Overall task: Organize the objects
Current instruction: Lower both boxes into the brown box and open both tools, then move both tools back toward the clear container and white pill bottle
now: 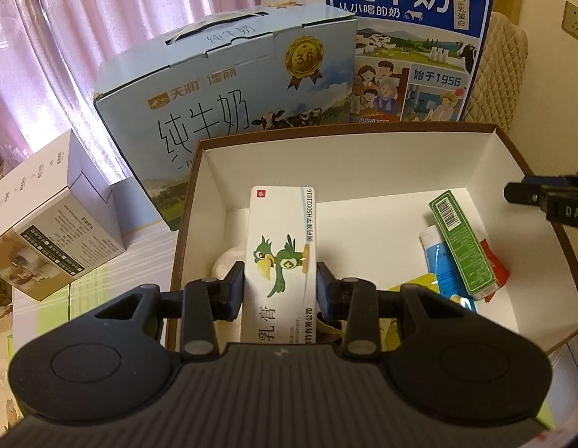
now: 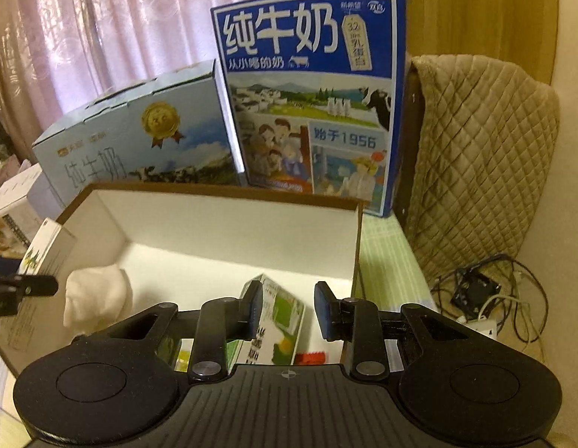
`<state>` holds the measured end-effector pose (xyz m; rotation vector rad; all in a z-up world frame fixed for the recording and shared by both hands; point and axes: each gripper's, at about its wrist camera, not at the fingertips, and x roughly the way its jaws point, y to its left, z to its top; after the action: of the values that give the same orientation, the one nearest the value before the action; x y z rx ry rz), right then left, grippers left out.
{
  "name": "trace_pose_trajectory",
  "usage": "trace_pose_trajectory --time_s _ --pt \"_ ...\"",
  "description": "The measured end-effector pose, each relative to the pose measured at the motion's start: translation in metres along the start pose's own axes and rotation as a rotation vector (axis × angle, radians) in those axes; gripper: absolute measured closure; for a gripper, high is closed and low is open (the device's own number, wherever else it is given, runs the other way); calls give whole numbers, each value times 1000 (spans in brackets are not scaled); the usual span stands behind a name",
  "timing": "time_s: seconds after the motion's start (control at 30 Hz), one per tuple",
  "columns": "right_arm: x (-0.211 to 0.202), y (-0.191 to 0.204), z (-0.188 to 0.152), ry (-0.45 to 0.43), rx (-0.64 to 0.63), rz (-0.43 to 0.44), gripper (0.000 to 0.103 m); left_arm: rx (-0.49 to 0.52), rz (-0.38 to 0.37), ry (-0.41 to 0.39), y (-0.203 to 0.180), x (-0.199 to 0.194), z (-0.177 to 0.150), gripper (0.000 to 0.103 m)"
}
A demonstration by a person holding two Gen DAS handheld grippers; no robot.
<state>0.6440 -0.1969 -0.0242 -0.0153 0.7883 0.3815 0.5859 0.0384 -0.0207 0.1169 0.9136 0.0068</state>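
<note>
My left gripper [image 1: 280, 286] is shut on a white ointment box with a green parrot [image 1: 279, 246], held over the left part of an open brown-rimmed storage box [image 1: 221, 171]. That box holds a green carton [image 1: 462, 244], a blue tube [image 1: 444, 261], a white cloth [image 2: 96, 295] and yellow and red packets. My right gripper [image 2: 287, 308] is open over the box's right side, above the green carton [image 2: 279, 324], not touching it. The parrot box also shows at the left of the right wrist view [image 2: 46, 252].
A light blue milk case [image 1: 221, 86] and a tall dark blue milk case [image 1: 412, 41] stand behind the storage box. A white-and-tan product box [image 1: 46, 216] sits left. A quilted chair [image 2: 483, 156] and tangled cables [image 2: 483, 298] lie right.
</note>
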Motion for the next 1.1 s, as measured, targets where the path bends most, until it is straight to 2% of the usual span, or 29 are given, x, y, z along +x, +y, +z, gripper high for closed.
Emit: trace_pose_trajectory --time_s 0.3,0.37,0.4,0.43,0.57,0.67,0.87,1.1 --pt "-4 -2 -3 7 12 8 75 16 -2 -25 -6 5 9 69" --pt "-7 -2 -3 1 15 11 74 21 6 -59 -6 2 13 53" --pt "-9 -1 -3 -1 15 13 74 22 3 -74 -5 0 15 36" --pt "-11 -1 -3 -3 14 16 72 21 2 -89 -5 -3 17 30" --pt "-25 3 -7 -23 7 35 55 21 2 -102 -4 -14 20 29" --pt "-37 8 -13 -35 -4 58 48 -4 -5 -87 1 -21 14 26" --pt "-65 19 -32 -43 -32 102 43 -48 -1 -32 8 -40 -15 23" --pt "-98 30 -51 -63 -45 138 40 -131 -2 -15 13 -79 -52 22"
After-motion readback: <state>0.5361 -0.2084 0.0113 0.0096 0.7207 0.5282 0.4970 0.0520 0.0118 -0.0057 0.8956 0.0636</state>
